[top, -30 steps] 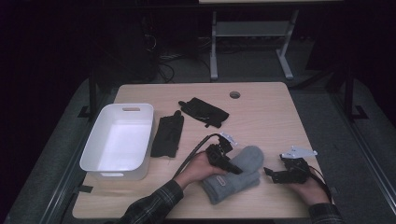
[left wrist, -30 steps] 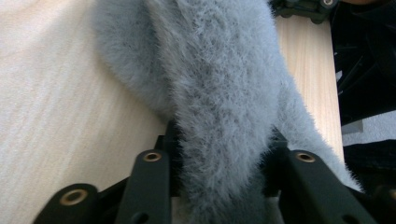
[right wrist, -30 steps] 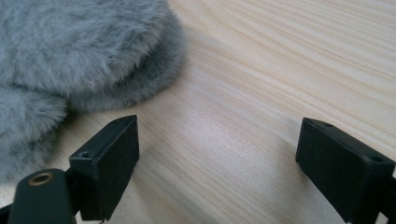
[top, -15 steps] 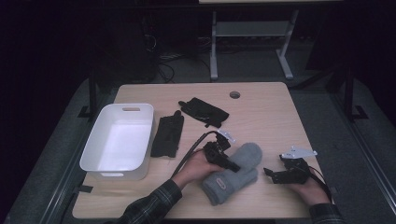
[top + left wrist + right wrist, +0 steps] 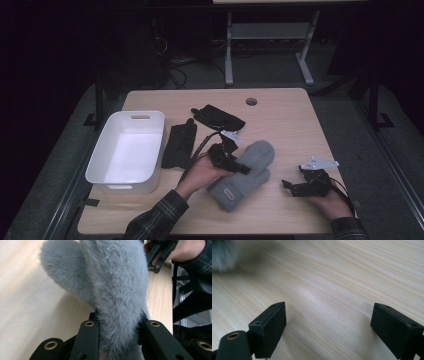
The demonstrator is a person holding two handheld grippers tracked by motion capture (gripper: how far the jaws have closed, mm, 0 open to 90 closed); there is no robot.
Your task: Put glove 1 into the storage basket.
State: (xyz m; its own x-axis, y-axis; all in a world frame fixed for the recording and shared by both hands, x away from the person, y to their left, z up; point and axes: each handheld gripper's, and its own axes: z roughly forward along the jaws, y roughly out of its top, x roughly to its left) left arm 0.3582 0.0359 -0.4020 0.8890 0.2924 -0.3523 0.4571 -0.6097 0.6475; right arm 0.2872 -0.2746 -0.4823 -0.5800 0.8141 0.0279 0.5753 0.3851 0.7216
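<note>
A fluffy grey mitten [image 5: 250, 172] lies on the wooden table [image 5: 280, 120] in front of the person. My left gripper [image 5: 239, 167] reaches over the mitten's left side. Its jaws have just been closing, and the thick pile is squeezed between them. In the left gripper view the mitten [image 5: 112, 277] bulges up out of my left gripper [image 5: 117, 327]. My right gripper [image 5: 288, 186] rests low on the table to the right of the mitten. In its own view my right gripper [image 5: 328, 322] stands open over bare wood.
A white bin [image 5: 100, 170] sits at the table's left. Two black gloves [image 5: 179, 145] [image 5: 219, 117] lie between the bin and the mitten. A round cable hole [image 5: 251, 101] is near the far edge. The other hand's gripper [image 5: 160, 255] shows beyond the mitten.
My left gripper has risen a little and drawn the mitten's near side up with it. The right hand has stayed where it was.
</note>
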